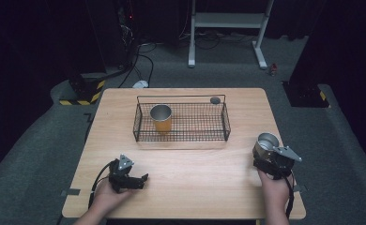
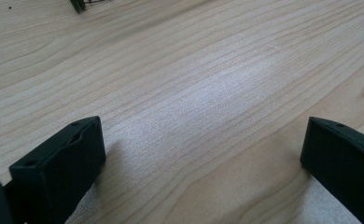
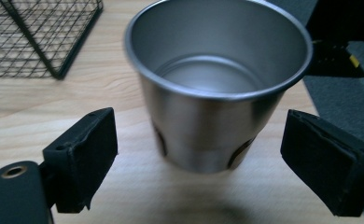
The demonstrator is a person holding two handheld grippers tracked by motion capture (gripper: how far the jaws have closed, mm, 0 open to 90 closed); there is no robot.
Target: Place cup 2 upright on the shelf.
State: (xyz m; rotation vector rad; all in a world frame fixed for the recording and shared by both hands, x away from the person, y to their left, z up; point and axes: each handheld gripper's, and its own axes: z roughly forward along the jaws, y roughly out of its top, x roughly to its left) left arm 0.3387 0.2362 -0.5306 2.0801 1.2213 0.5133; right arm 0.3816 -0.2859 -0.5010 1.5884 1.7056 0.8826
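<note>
A steel cup (image 1: 267, 144) stands upright near the table's right edge. My right gripper (image 1: 265, 157) is open around it: in the right gripper view the steel cup (image 3: 217, 84) sits between the two black jaws, with a gap on each side. An orange cup with a steel rim (image 1: 161, 117) stands upright in the left part of the black wire basket (image 1: 225, 123). My left gripper (image 1: 141, 180) rests low over the table's front left, open, with bare wood between its fingers (image 2: 63, 163).
A small dark round object (image 1: 215, 100) lies by the basket's far right corner. The wooden table (image 1: 195, 173) has bare room in the middle and front. A corner of the wire basket (image 3: 45, 37) is close to the steel cup.
</note>
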